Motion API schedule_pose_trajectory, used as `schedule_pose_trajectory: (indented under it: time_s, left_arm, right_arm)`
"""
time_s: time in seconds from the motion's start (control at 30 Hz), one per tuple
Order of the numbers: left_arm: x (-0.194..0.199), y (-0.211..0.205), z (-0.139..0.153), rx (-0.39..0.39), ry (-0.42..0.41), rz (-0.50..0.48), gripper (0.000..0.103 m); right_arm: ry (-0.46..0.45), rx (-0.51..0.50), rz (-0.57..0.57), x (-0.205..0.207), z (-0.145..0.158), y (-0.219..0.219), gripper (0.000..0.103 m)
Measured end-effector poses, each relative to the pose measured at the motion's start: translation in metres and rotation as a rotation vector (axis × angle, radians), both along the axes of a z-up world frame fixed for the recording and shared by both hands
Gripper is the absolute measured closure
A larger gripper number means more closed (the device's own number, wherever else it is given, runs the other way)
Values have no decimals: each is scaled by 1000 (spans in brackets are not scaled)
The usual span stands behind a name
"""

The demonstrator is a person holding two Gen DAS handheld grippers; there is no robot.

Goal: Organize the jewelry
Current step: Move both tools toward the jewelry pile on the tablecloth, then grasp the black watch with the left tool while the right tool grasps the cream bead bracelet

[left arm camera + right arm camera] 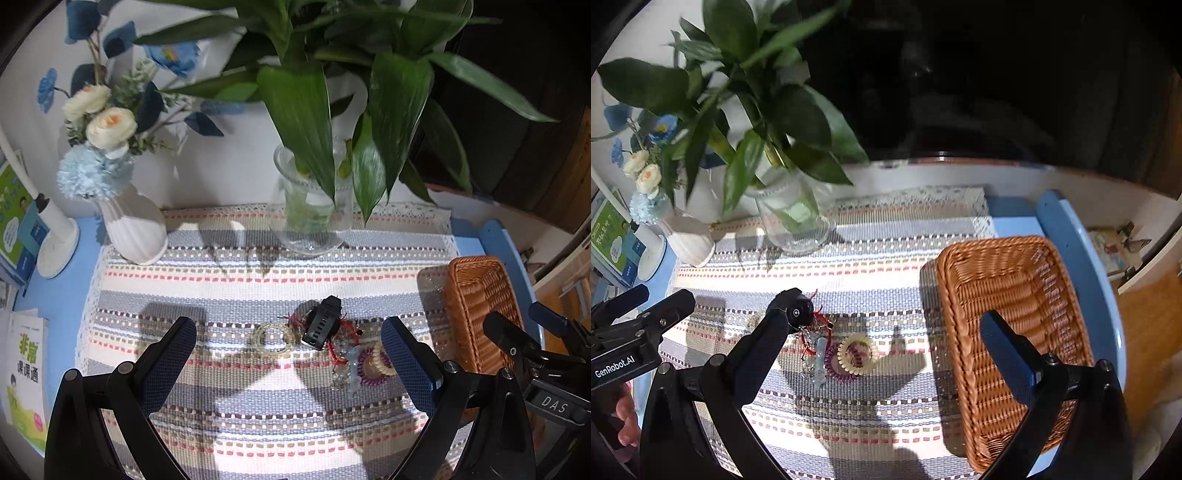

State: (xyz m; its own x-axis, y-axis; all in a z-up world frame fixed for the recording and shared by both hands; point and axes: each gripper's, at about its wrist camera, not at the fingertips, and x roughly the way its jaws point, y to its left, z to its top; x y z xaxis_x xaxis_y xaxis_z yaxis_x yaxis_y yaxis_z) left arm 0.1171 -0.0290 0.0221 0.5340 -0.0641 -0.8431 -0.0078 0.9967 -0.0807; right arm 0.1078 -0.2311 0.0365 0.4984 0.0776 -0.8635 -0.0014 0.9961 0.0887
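A pile of jewelry lies on the striped mat: a black watch (322, 322), a clear beaded bracelet (271, 339), a red string bracelet (343, 332), a pale blue piece (354, 369), and purple (369, 371) and cream (384, 365) coil hair ties. In the right wrist view I see the watch (796, 308), the cream coil tie (857, 355) and the purple one (836, 363). My left gripper (288, 350) is open, above and in front of the pile. My right gripper (886, 343) is open and empty, its right finger over the wicker basket (1008, 317).
The basket (480, 314) sits at the mat's right edge. A glass vase with a green plant (314, 218) and a white vase of flowers (135, 229) stand at the back. A lamp base (57, 243) and books (27, 373) are on the left.
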Motion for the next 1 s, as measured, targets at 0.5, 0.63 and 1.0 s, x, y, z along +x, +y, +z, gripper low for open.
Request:
schedule_pose_trajectory:
  time_s: [0.5, 0.63, 1.0]
  left_arm:
    - [34, -1, -81, -13, 134, -79, 3]
    - [44, -9, -99, -38, 173, -111, 9]
    - [66, -20, -151, -111, 309, -187, 73]
  right_arm:
    - [163, 161, 32, 31, -86, 7, 0]
    - [166, 169, 108, 32, -106, 17, 0]
    - [240, 74, 270, 24, -155, 40, 9]
